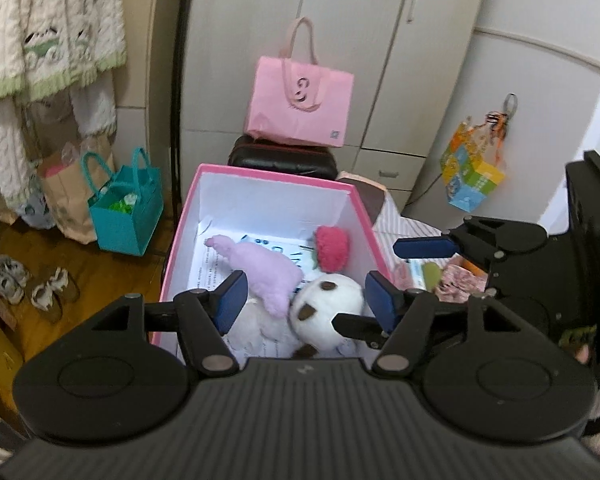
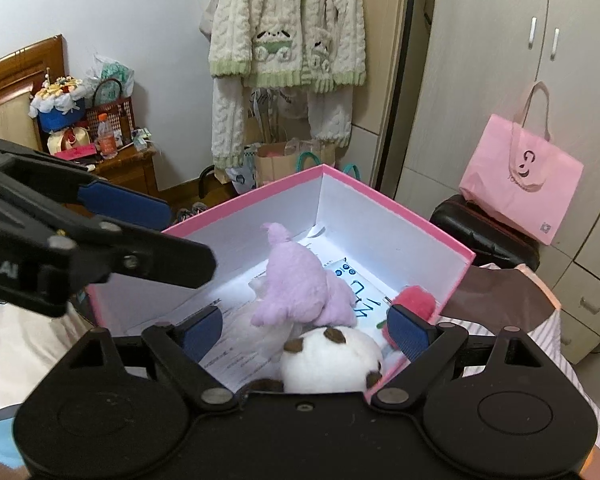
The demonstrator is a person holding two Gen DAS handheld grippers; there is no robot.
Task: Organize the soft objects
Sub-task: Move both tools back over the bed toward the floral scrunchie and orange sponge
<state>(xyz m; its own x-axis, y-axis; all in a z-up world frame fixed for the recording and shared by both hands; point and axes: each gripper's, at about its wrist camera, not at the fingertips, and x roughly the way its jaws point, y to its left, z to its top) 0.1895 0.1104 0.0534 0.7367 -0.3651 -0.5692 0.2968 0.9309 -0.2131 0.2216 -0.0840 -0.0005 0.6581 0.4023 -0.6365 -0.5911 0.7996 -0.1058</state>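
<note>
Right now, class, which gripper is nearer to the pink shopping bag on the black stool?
Neither clearly: the pictures do not settle it. The left gripper and the right gripper both hang open over the pink box, well short of the pink shopping bag.

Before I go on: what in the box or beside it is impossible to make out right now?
- White plush: underside hidden by the left tool, left view.
- Printed sheet in the box: text too small, partly under the purple plush, right view.
- Items beside the box: hidden by the right tool, left view.
</note>
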